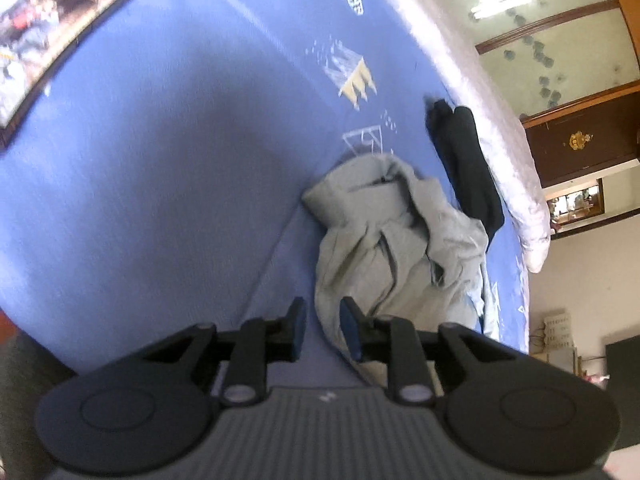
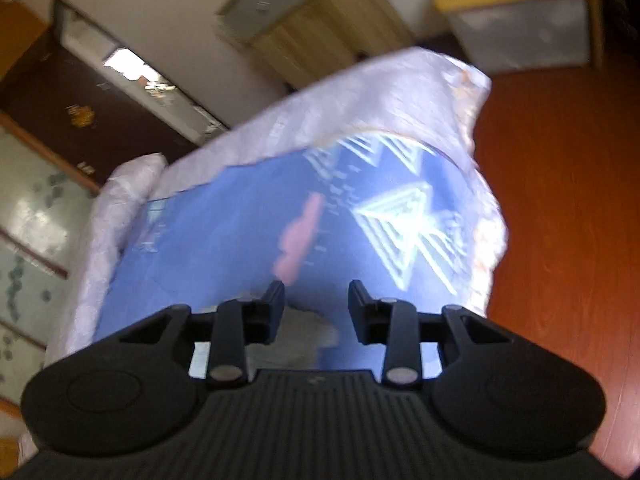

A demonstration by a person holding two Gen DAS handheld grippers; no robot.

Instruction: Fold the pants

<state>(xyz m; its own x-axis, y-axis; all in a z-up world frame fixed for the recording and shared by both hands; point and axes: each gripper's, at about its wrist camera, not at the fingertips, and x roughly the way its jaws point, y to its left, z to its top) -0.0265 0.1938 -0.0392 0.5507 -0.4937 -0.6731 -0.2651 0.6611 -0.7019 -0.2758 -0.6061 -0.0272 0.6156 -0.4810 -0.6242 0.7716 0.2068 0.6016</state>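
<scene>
Left gripper [image 1: 322, 322] is over the blue bedsheet [image 1: 180, 160], jaws a small way apart and nothing pinched between them; the blue pad of the right-hand finger [image 1: 352, 334] sits right at the near hem of the grey pants [image 1: 384, 248], overlapping the cloth in this view, though whether it touches I cannot tell; bare sheet shows in the gap. The pants lie in a crumpled heap toward the bed's right edge, bunched and creased, not folded; just beyond them, touching their far side, a dark folded garment [image 1: 468, 168] lies along the pale quilted border [image 1: 500, 128] of the bed. A yellow crown print [image 1: 358, 82] marks the sheet farther up that same edge; a framed picture [image 1: 44, 36] rests at the far left corner.

Over to the right gripper [image 2: 316, 300]; jaws moderately apart, wider than the left's, holding nothing; they hang above the bedsheet near the bed's end, and a patch of grey cloth [image 2: 296, 338], blurred, shows low down between and behind the fingers. A pink mark [image 2: 300, 236] and white triangle patterns [image 2: 404, 232] are printed on the sheet ahead; the quilted border wraps the end corner; beyond it, a red-brown floor [image 2: 560, 200], and a yellow-lidded storage box [image 2: 516, 12] against the wall. The right view is smeared with motion blur.
</scene>
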